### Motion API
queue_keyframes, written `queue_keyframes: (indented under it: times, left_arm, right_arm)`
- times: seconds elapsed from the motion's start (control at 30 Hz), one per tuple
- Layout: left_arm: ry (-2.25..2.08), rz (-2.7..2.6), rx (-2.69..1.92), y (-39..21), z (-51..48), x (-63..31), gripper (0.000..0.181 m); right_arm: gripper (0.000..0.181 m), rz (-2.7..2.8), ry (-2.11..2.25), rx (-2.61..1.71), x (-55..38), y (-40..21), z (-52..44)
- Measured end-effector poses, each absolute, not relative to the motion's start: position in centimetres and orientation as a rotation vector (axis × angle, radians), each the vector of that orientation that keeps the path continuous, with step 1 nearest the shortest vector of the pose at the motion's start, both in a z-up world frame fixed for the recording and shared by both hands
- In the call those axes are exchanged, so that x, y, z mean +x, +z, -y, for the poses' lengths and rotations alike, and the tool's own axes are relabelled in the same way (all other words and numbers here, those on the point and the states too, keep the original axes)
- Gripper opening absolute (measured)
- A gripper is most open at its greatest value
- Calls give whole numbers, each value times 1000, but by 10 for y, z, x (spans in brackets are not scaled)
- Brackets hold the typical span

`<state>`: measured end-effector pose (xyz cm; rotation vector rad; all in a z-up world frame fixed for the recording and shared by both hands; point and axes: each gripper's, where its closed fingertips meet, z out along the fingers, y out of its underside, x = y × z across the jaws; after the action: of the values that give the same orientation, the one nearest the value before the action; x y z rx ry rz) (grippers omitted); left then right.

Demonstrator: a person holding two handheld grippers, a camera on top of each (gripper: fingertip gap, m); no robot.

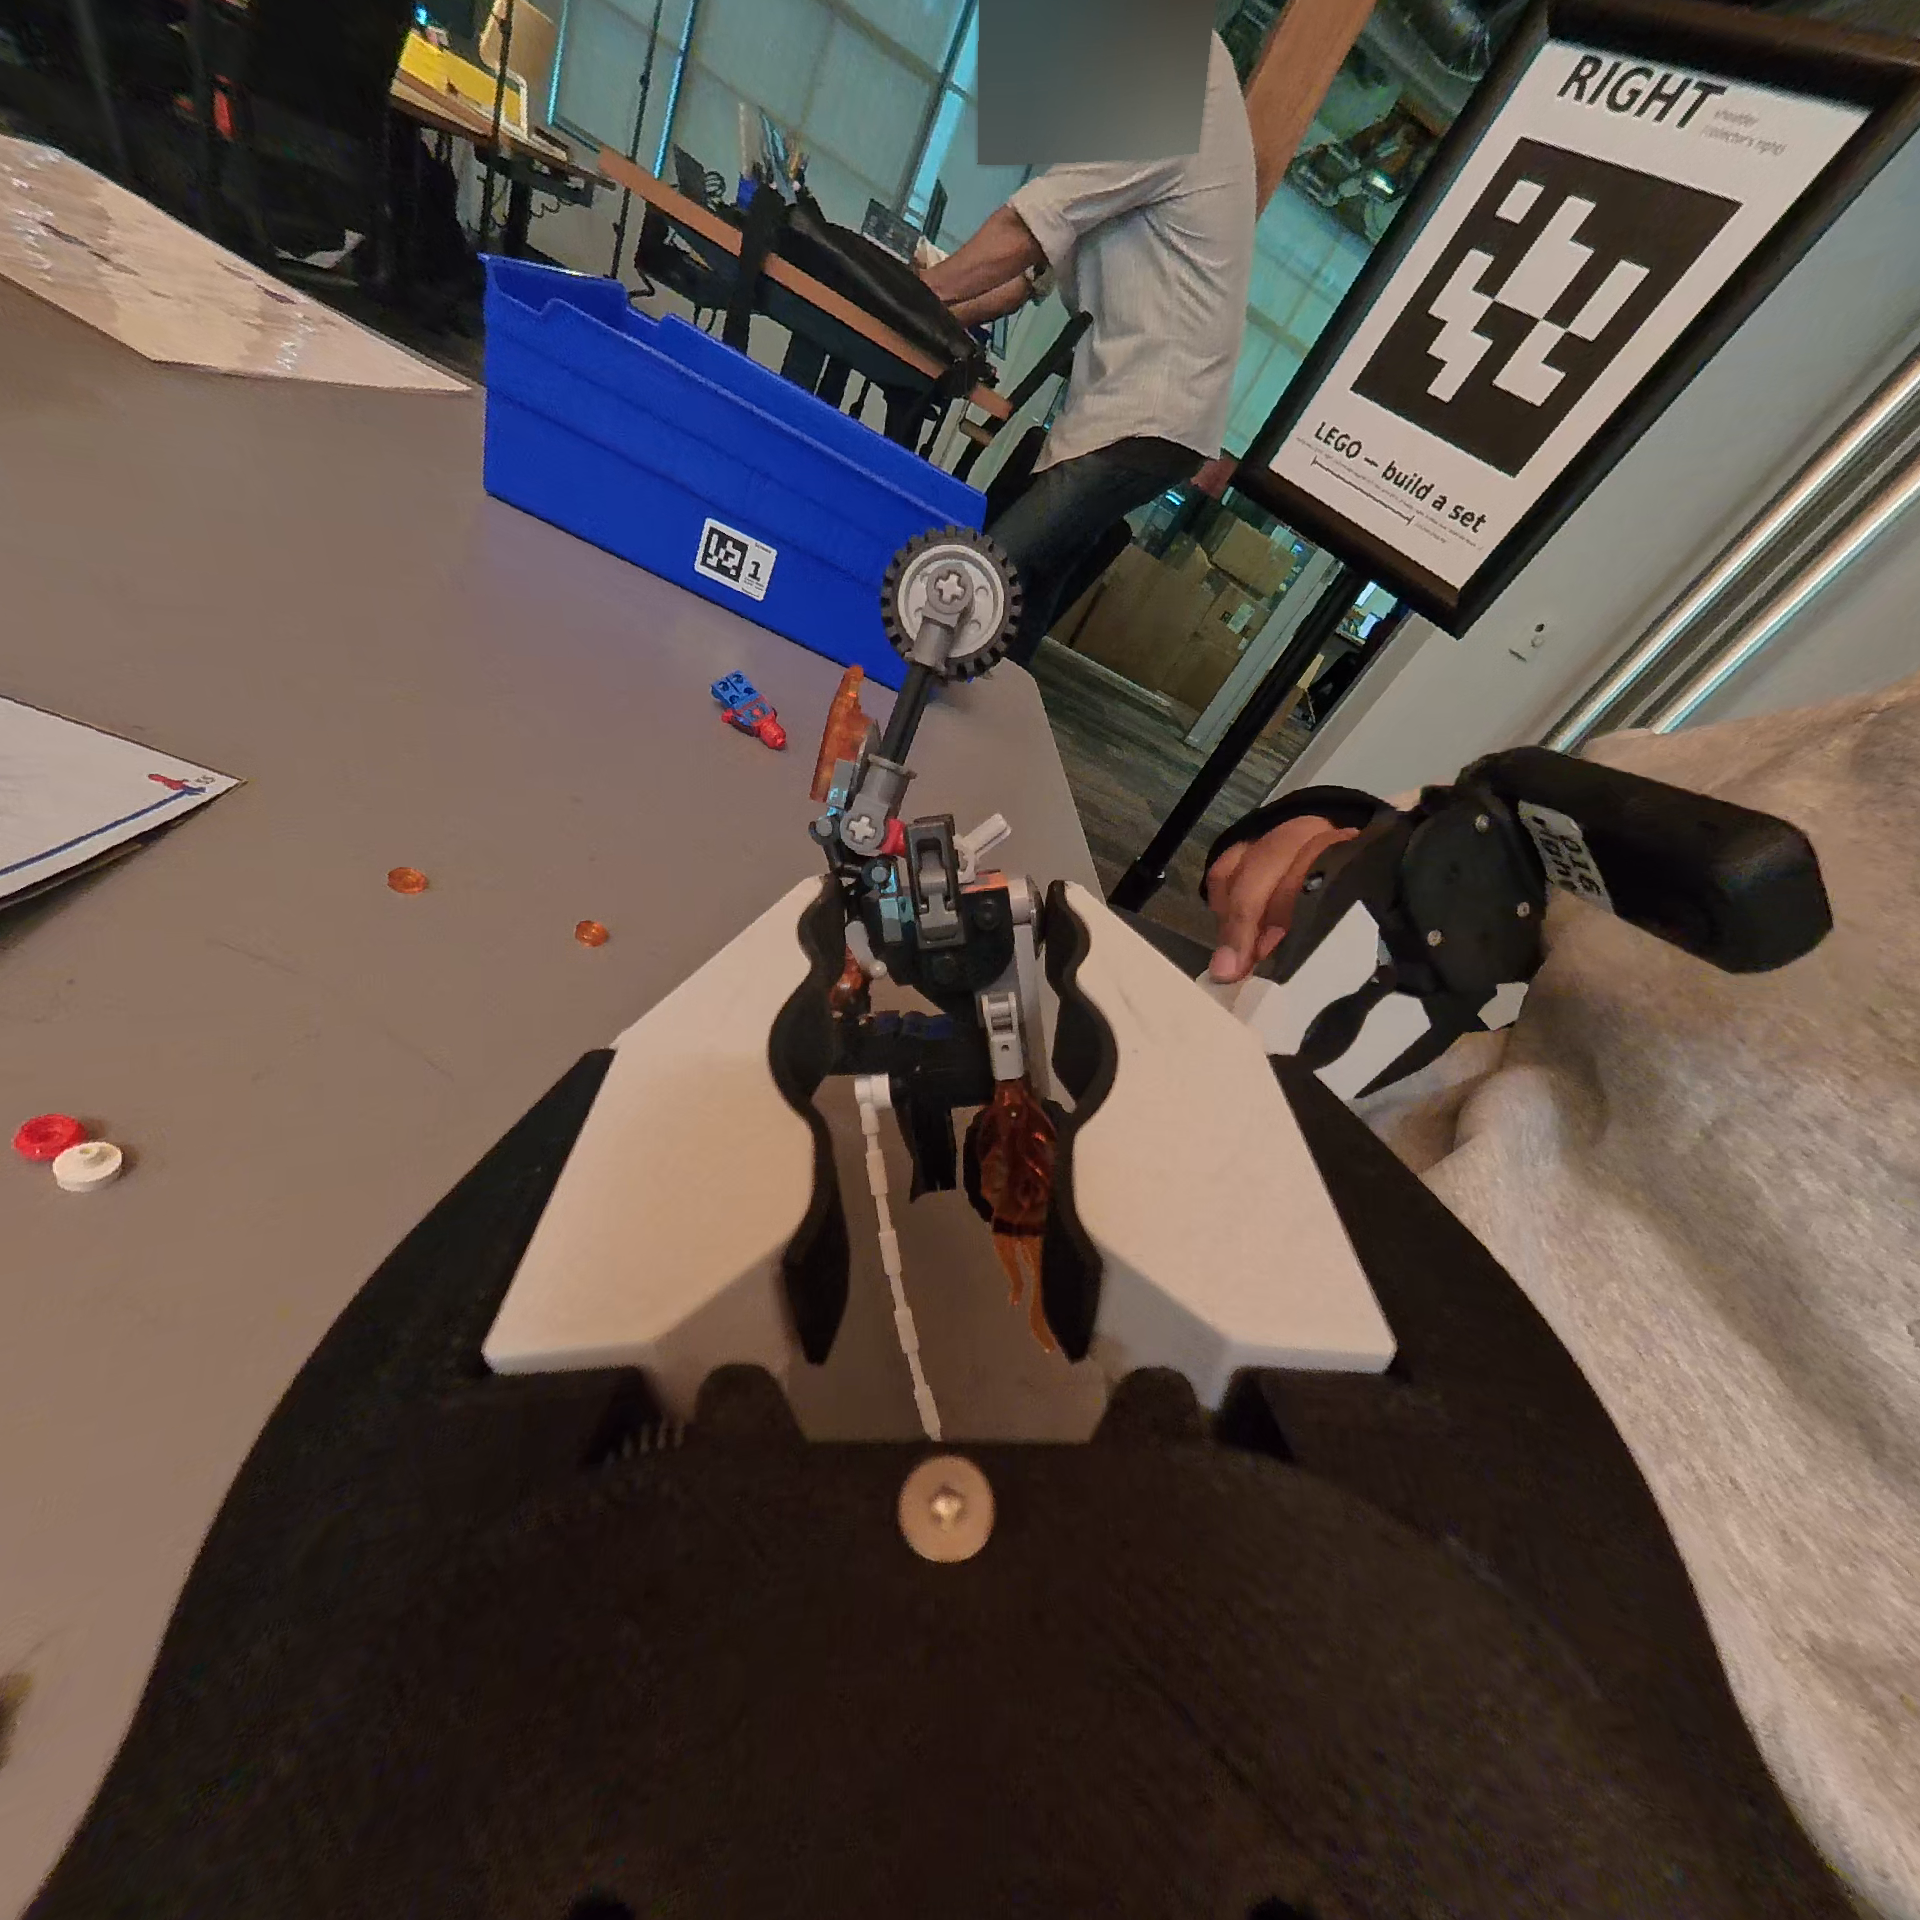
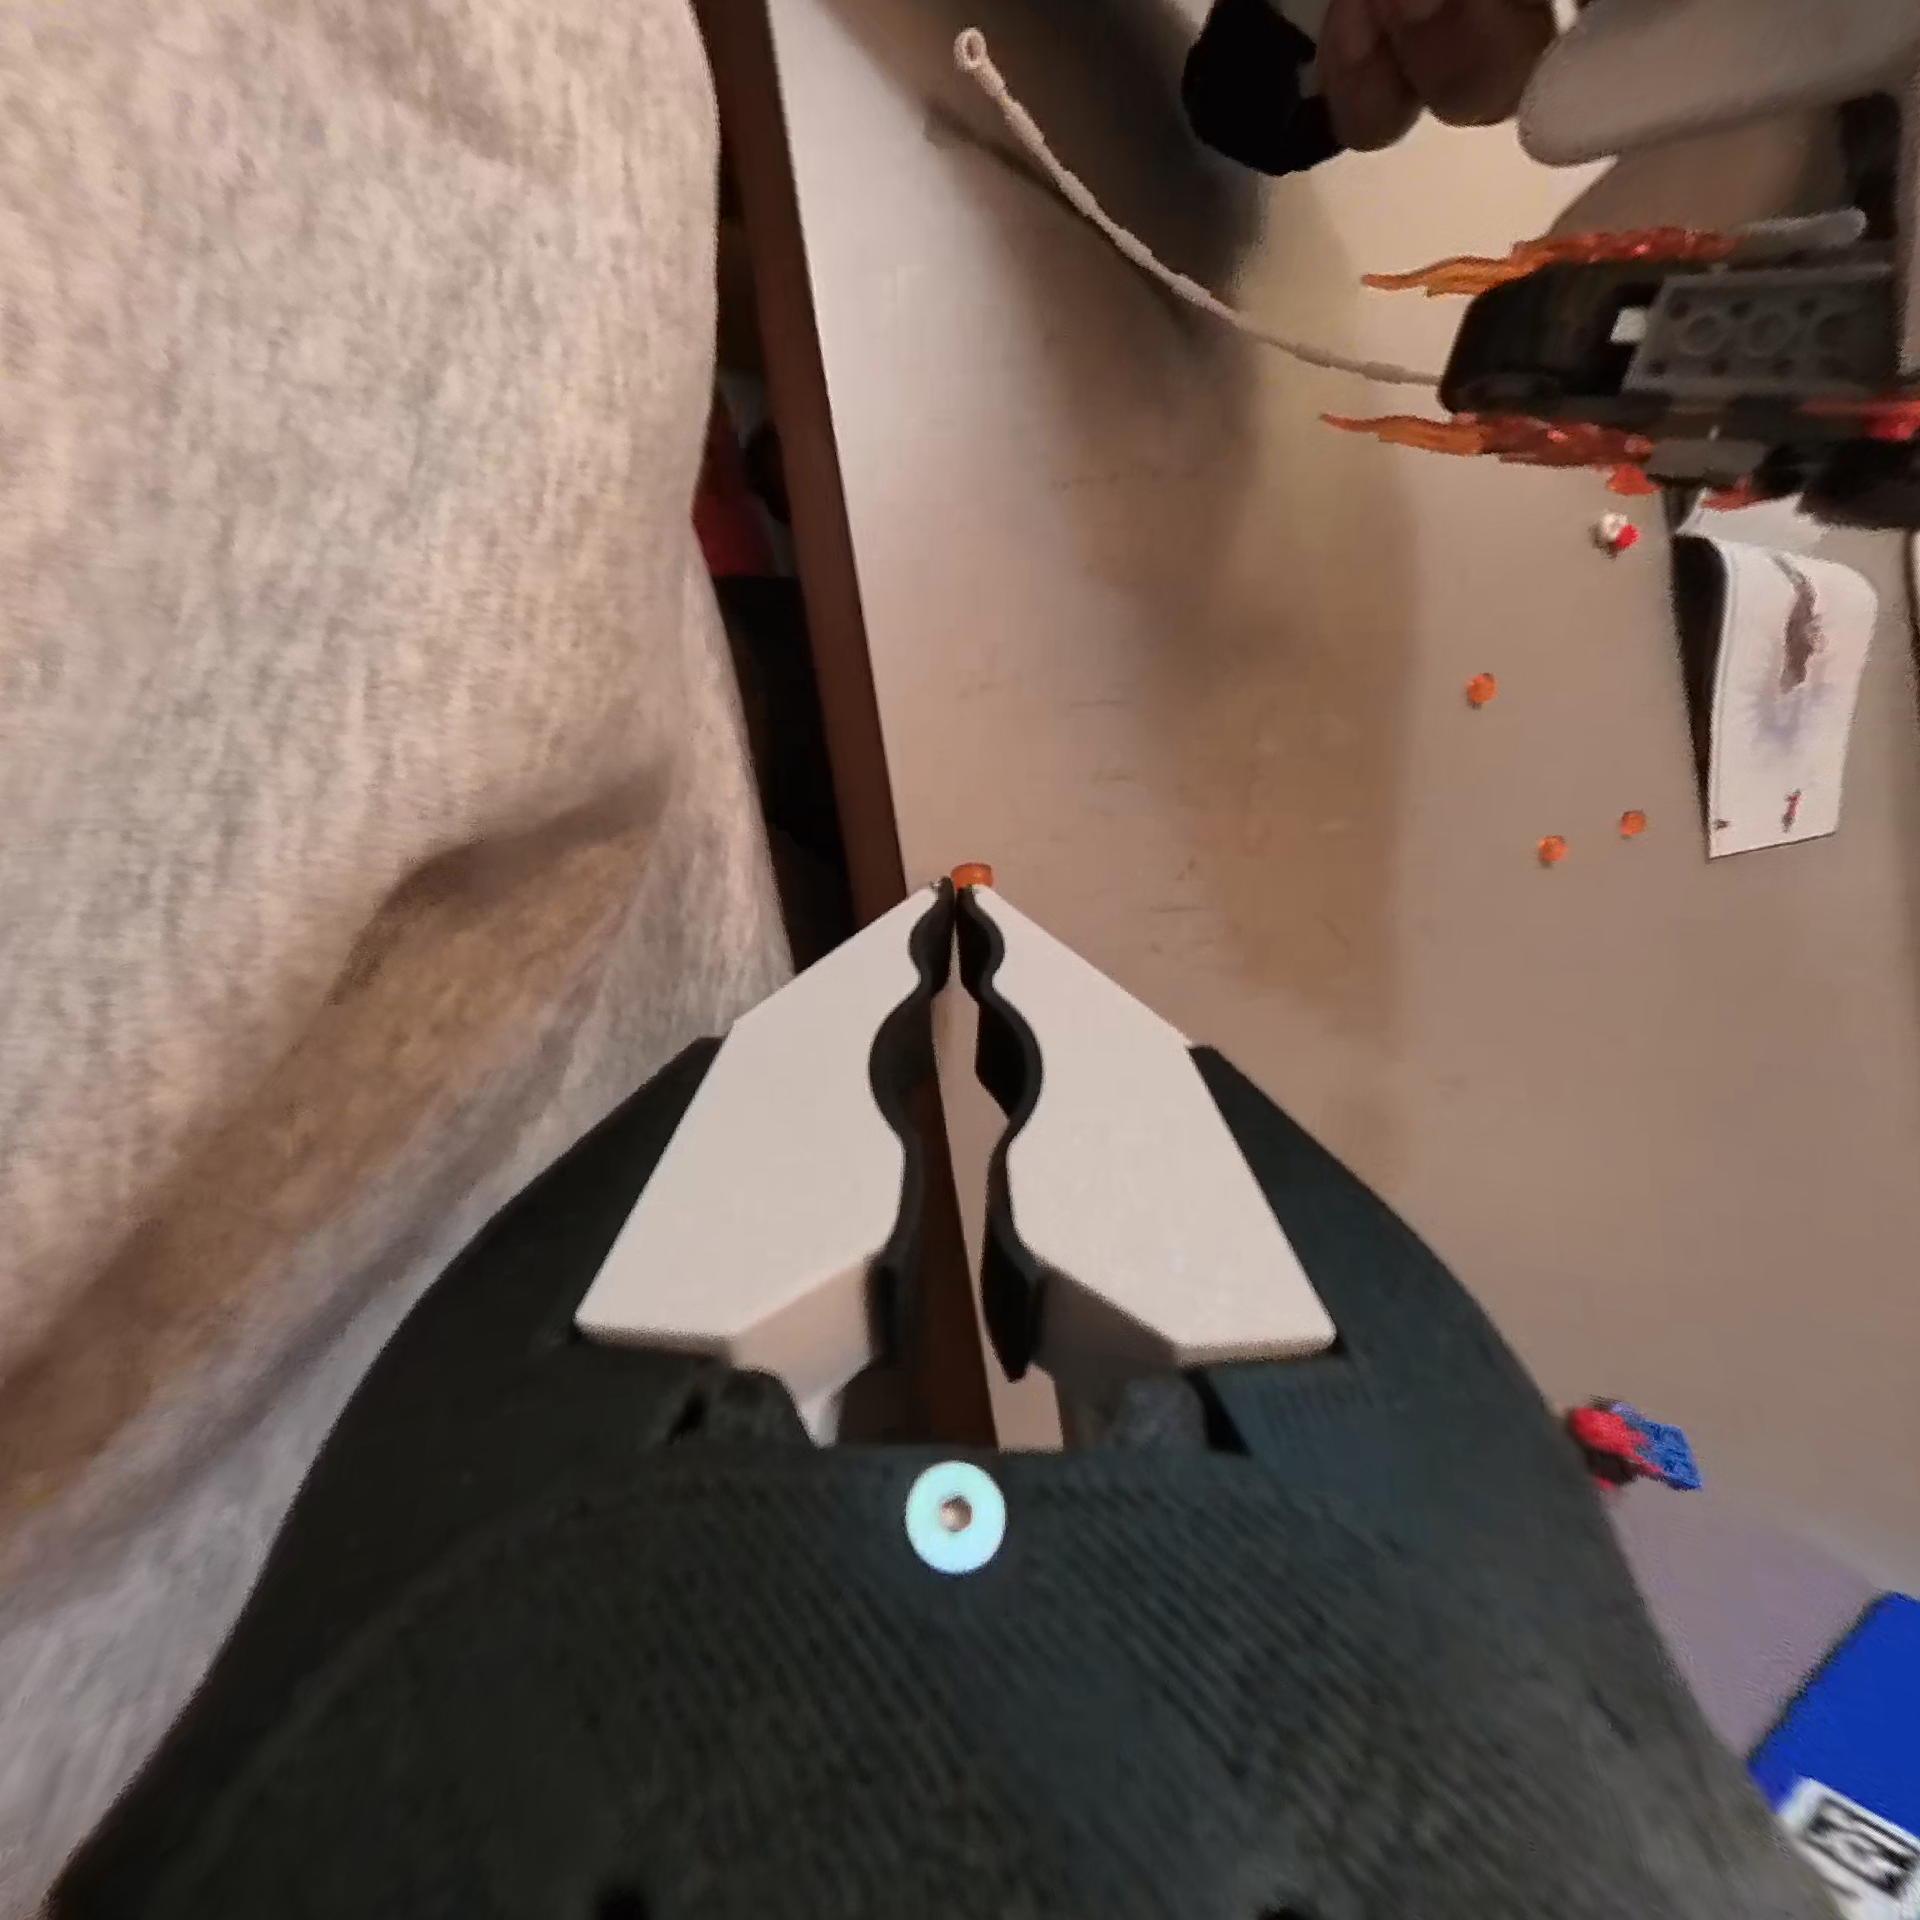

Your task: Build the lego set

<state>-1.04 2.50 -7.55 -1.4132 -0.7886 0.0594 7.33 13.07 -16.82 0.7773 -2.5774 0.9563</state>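
Above grey table (image 1: pixel 312 1039), lego model (image 1: pixel 935 935) between left jaws.

Blue bin (image 1: pixel 665 436) blocks the table's (image 1: pixel 312 582) far edge; small studs (image 1: pixel 407 881) dot the middle

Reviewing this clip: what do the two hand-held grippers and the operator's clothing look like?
Both match. The left hand-held gripper and right hand-held gripper have white wedge-shaped fingers lined with wavy black pads, on a broad black textured body with a silver screw and washer. The operator wears a light grey knit sweater.
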Motion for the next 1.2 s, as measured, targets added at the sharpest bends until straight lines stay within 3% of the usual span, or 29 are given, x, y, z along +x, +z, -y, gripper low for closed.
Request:
queue_keyframes:
  times: [0.43,0.83,1.2]
  left_arm:
    - [61,792,-1429,-78,-26,-11,35]
    - [62,792,-1428,-78,-26,-11,35]
    - [60,795,-1432,-79,-26,-11,35]
  right_arm:
    - [0,2927,1365,149,44,-153,-127]
    - [13,2832,1238,39,12,-162,-129]
    - [13,2841,1301,-32,1,-169,-118]
